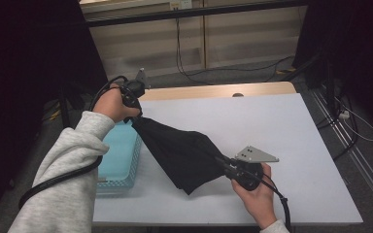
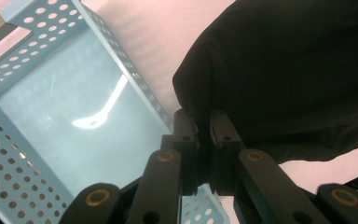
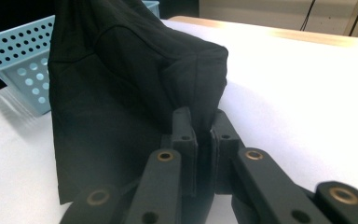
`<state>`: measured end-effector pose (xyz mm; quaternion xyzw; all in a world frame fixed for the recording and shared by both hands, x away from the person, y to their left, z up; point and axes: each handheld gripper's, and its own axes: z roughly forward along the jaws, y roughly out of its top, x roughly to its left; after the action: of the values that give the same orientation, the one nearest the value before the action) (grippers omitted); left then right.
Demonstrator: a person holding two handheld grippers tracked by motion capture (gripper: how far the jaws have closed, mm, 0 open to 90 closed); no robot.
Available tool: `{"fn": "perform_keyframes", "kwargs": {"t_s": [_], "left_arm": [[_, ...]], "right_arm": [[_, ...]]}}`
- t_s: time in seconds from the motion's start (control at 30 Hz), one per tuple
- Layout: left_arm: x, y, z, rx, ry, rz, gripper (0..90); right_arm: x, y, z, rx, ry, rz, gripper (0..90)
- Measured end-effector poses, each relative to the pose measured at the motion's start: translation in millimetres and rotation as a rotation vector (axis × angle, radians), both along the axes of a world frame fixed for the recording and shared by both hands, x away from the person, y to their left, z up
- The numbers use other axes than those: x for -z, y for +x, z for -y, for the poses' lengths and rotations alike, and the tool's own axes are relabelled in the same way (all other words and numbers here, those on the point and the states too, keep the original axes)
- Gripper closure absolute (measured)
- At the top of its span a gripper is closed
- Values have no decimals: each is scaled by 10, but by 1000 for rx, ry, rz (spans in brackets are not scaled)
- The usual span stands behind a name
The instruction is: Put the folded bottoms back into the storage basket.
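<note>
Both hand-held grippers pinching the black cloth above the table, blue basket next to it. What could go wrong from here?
1. Each hand-held gripper, left and right, pinches just a small fold of the black cloth; a tug apart could slip one corner free.
2. The cloth's lower edge hangs close to the table and may drag.
3. The left end hangs by the rim of the blue basket; the cloth could catch there or land half outside.

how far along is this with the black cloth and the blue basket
Done: both ends are pinched, the left gripper and right gripper each shut on the black cloth. In hand: it hangs stretched between them beside the blue basket. Left, probably: getting it into the basket, whose floor looks bare.
</note>
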<state>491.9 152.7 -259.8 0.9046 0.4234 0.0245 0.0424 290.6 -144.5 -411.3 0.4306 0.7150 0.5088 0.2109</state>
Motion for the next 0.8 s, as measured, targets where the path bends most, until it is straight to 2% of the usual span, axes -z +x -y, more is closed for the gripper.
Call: {"fn": "perform_keyframes", "kwargs": {"t_s": [0.2,0.4,0.67,0.8], "left_arm": [[-88,15,-36,-7,17,5,835],[-208,24,-93,-21,22,22,835],[-327,22,-196,-36,39,30,835],[-386,14,-256,-49,45,38,835]], "right_arm": [[-52,0,-31,-1,15,33,836],[-145,-47,-90,12,32,111,837],[-217,-32,-178,-8,60,128,837],[-232,-5,-227,-20,83,122,837]]}}
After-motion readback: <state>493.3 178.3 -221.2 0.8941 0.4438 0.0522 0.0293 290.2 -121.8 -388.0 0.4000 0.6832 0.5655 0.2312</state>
